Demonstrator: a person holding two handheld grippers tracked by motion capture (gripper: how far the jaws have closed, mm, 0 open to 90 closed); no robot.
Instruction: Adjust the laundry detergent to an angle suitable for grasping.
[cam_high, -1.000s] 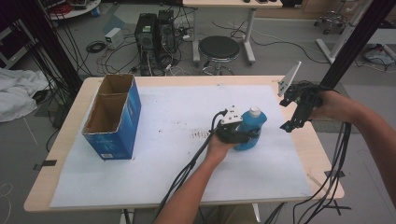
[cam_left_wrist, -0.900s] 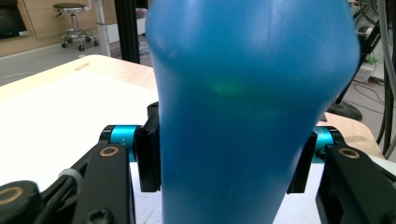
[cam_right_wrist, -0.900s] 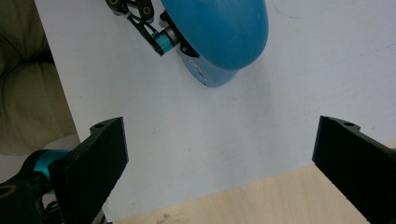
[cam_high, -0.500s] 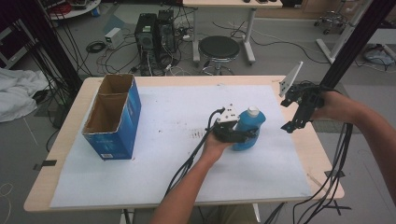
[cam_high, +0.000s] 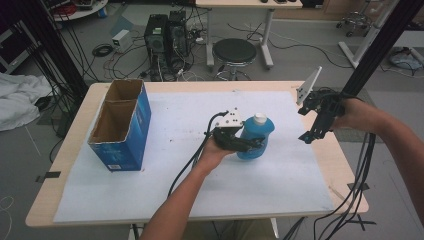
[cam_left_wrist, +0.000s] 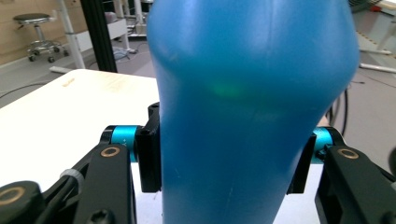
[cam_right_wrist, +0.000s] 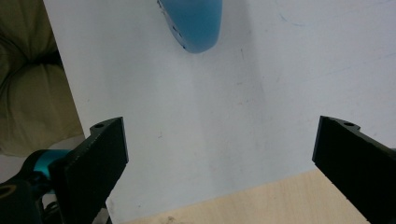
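Here, left tool (cam_high: 252, 145) around upright bottle (cam_high: 256, 135).

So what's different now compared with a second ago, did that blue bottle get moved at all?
Slightly. The left gripper, clamped on the blue bottle, has carried it a little toward the box side of the table, and it seems to have lifted a bit. The grip was already closed a second ago. The right gripper hangs open in the same spot near the table's edge, and the blue cardboard box hasn't moved.
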